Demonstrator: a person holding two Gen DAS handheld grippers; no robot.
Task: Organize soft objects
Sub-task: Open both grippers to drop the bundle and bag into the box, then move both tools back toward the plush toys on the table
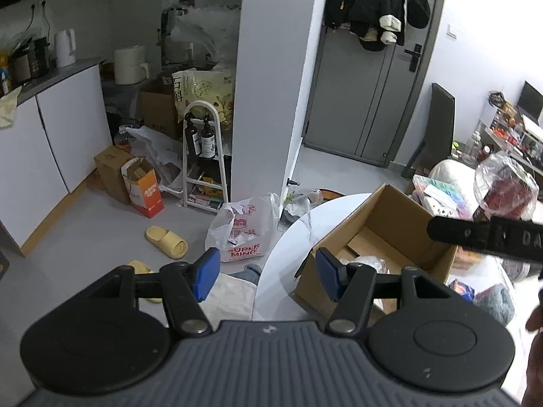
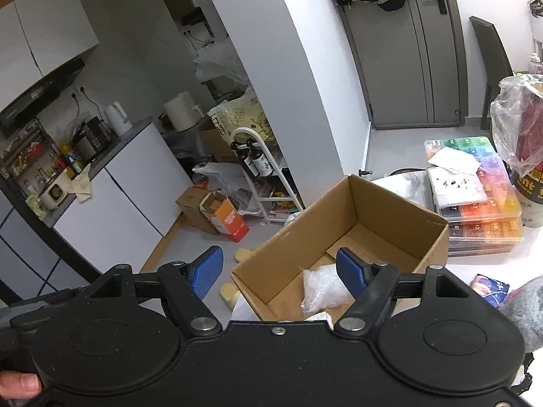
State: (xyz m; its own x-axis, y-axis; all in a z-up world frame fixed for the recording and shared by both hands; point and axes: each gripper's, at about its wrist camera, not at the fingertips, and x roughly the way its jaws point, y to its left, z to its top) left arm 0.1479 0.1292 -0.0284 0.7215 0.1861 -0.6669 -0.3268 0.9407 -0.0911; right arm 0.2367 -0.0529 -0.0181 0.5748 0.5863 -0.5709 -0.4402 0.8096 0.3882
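Observation:
An open cardboard box (image 2: 383, 217) stands on the white round table (image 1: 288, 254); it also shows in the left wrist view (image 1: 387, 227). A soft white packet (image 2: 322, 288) lies inside the box at its near end. My right gripper (image 2: 280, 274) is open and empty, held just above the box's near corner. My left gripper (image 1: 268, 274) is open and empty over the table's left edge, beside the box. A grey fluffy item (image 2: 522, 308) lies on the table at the right; it also shows in the left wrist view (image 1: 495, 302).
Stacked colourful plastic organiser boxes (image 2: 475, 203) sit behind the box, with a plastic-wrapped red canister (image 2: 526, 156) to their right. A blue packet (image 2: 488, 286) lies near the fluffy item. On the floor are a shopping bag (image 1: 244, 230), yellow slippers (image 1: 166, 240) and cartons.

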